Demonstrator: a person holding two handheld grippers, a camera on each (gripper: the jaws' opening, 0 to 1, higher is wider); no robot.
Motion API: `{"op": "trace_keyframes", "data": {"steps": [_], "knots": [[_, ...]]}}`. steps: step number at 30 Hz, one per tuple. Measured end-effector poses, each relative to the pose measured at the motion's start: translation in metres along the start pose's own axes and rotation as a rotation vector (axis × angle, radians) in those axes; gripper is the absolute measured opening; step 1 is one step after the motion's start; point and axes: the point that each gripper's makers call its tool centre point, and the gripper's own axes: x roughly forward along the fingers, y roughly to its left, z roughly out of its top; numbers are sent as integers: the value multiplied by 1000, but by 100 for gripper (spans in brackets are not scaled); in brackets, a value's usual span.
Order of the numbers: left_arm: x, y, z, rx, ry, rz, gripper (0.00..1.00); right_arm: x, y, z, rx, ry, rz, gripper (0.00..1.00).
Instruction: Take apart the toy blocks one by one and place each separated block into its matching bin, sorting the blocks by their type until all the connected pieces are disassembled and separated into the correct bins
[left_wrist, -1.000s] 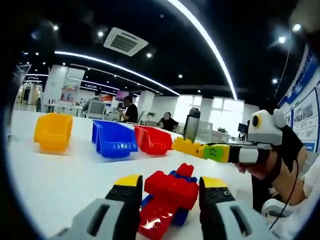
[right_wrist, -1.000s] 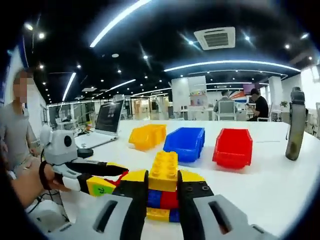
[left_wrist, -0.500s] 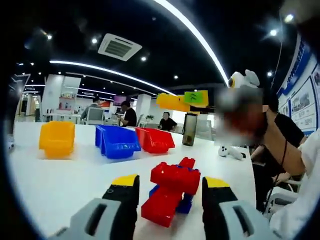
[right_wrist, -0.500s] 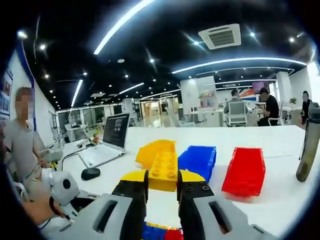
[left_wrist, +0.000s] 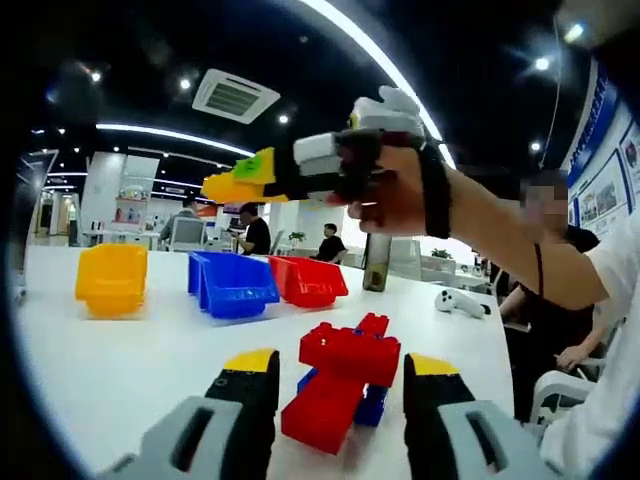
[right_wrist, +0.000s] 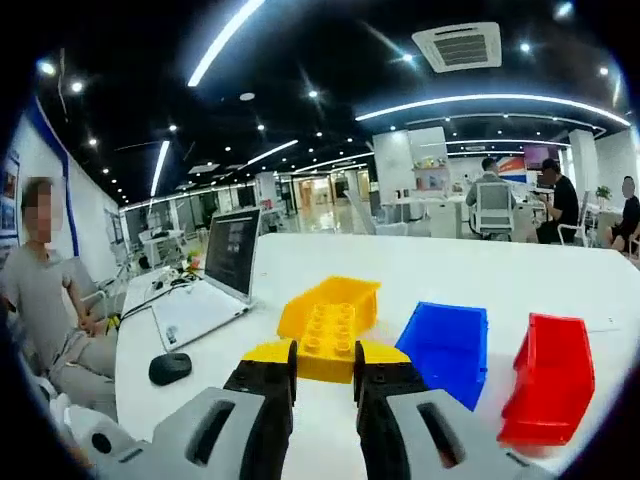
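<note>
Here right gripper clamps yellow block, hiding its base; left gripper gapes.

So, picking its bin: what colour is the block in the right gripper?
Yellow block, clearest in the right gripper view.

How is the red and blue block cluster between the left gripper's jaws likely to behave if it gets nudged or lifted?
The red and blue block cluster looks like rigid moulded plastic, so it should stay stiff rather than flex. It lies skewed on the smooth white table, so a push would probably slide or pivot it. Lifted by one end, a studded joint might separate.
</note>
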Motion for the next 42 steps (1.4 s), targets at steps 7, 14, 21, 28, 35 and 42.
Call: {"op": "trace_keyframes", "data": {"steps": [7, 14, 21, 28, 35, 42], "knots": [[1, 1, 0, 11, -2, 11, 49, 78, 12, 9, 74, 57, 32, 23], [-2, 3, 3, 1, -17, 10, 48, 134, 10, -4, 127, 87, -2, 23], [-3, 5, 2, 15, -17, 15, 47, 150, 11, -13, -77, 75, -21, 43], [-1, 5, -1, 41, -7, 19, 47, 120, 15, 1, -139, 11, 22, 60], [1, 3, -3, 47, 3, 18, 49, 45, 18, 17, -136, -52, 79, 57], [2, 2, -4, 70, 12, 16, 50, -32, 19, 6, -137, -95, 126, 56]]}}
